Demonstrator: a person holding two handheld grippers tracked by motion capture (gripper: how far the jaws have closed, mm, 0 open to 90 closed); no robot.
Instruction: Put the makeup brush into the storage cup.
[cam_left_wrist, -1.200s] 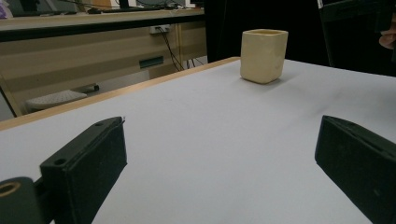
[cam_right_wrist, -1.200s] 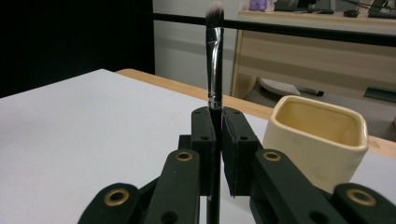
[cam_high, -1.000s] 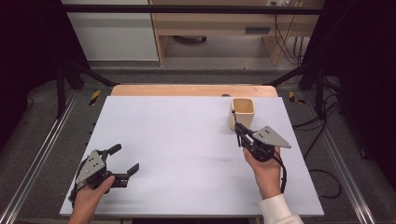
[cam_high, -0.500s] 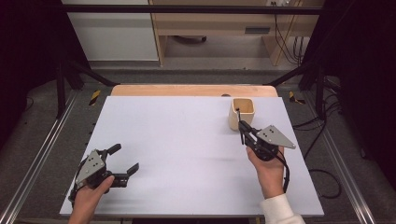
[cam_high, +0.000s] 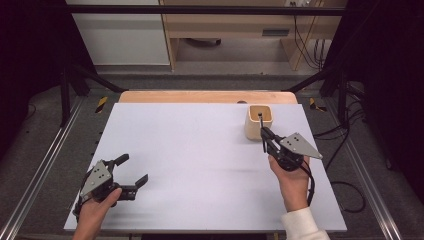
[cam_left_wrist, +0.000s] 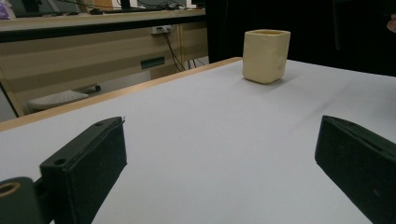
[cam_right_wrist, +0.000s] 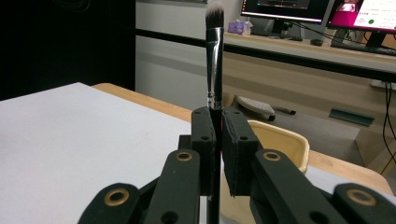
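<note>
On the right half of the white table (cam_high: 200, 150), the right gripper (cam_high: 263, 134) is clamping a makeup brush (cam_right_wrist: 214, 56) between fully closed jaws. From the high view, the brush (cam_high: 260, 120) is reading only as a thin dark stick whose tip is lying over the rim of the beige cup (cam_high: 258, 122); whether that tip is inside the cup or merely in front of it cannot be told from that angle. The right gripper view is supplying the detail: the pads are pressing on the dark handle just below the metal ferrule, the brush is standing upright, and its bristle head, dark with a pale tip, is pointing up. In that view, the cup (cam_right_wrist: 280, 140) is sitting behind and to the right of the jaws, its open top partly hidden by them.

Near the front left corner of the table, the left gripper (cam_high: 134, 171) is being held low with its jaws spread wide and nothing between them. The left gripper view is confirming this: bare table surface is showing between the two black pads, and the cup (cam_left_wrist: 265, 56) is standing well apart from them, upright near the far wooden edge (cam_left_wrist: 140, 88).

The high view alone is showing both hands at once, the right hand (cam_high: 291, 182) with a white sleeve (cam_high: 302, 226) and the left hand (cam_high: 95, 210), well apart from each other.
</note>
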